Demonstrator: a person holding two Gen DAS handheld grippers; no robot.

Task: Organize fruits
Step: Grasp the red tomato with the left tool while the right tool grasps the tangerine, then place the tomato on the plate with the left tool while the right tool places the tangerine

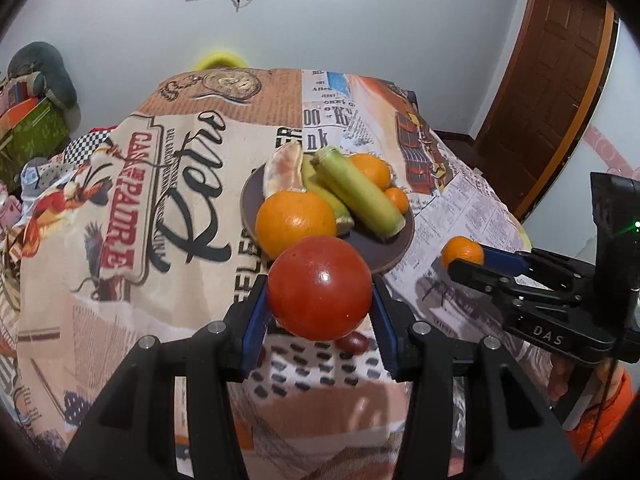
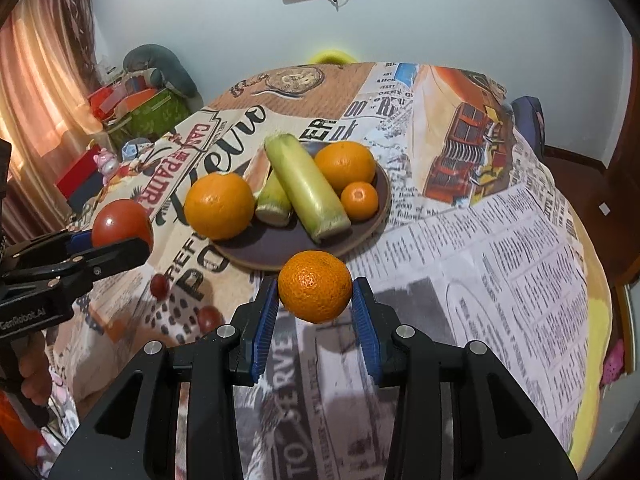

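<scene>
My left gripper is shut on a red tomato, held above the cloth just in front of the brown plate. My right gripper is shut on a small mandarin, near the plate's front rim. On the plate lie two large oranges, a small mandarin, two pale green corn cobs and a peeled citrus piece. In the left wrist view the right gripper shows at the right with its mandarin. The right wrist view has the left gripper with the tomato at the left.
Two dark red grapes lie on the printed tablecloth left of my right gripper; one grape peeks out under the tomato. Boxes and cushions crowd the far left by a curtain. A wooden door stands right.
</scene>
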